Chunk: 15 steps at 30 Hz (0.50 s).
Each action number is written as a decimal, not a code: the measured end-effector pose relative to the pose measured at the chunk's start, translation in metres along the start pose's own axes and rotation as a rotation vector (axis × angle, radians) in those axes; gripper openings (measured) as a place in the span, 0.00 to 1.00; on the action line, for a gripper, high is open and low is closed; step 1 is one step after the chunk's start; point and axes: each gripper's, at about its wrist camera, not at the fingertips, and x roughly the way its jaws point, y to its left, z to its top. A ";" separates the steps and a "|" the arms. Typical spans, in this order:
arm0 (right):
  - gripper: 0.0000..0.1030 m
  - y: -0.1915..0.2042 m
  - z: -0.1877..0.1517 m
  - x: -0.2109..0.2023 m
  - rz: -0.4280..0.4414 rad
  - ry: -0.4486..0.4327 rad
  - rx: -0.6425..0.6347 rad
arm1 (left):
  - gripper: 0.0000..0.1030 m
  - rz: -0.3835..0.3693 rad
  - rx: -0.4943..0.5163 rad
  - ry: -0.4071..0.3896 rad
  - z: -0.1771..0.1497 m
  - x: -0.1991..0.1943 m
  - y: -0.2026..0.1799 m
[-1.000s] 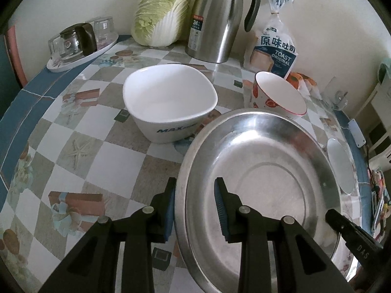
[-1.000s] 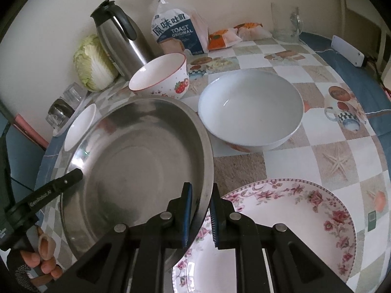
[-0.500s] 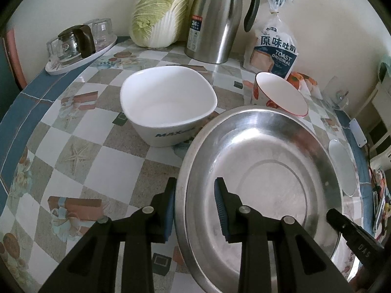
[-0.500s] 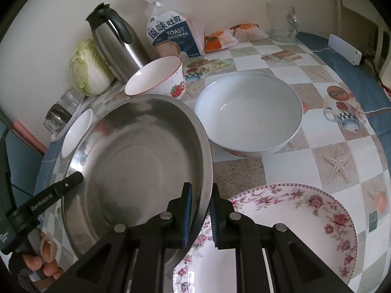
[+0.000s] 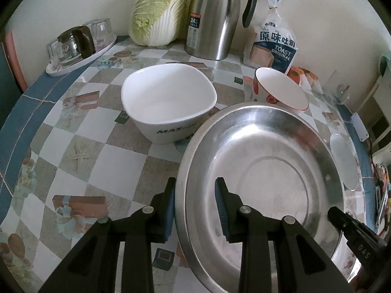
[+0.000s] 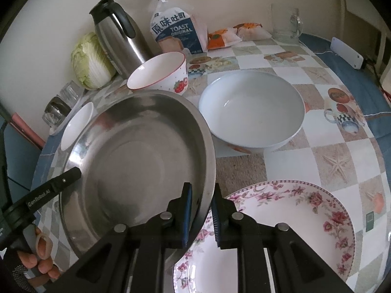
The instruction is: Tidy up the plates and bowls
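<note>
2 sets of tongs straddle opposite edges of the steel basin (image 5: pixel 264 171): the left tongs (image 5: pixel 195 210) have its rim between their blue pads with a gap showing at the inner pad, so a firm grip cannot be confirmed, while the right tongs (image 6: pixel 201 216) are easing apart around the far rim. Round and without a long axis, the basin sits over the tabletop (image 5: pixel 80 151), its right edge overlapping the floral plate (image 6: pixel 293 232). Beyond lie the white square bowl (image 5: pixel 168 102), strawberry bowl (image 6: pixel 158 73) and wide white bowl (image 6: pixel 251 112). Compared with 1 second ago, the right tongs' gap is slightly wider; the basin has barely shifted.
</note>
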 end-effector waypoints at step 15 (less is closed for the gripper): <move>0.17 -0.003 0.000 -0.003 0.000 0.004 0.015 | 0.43 -0.013 -0.003 0.009 0.001 -0.004 0.000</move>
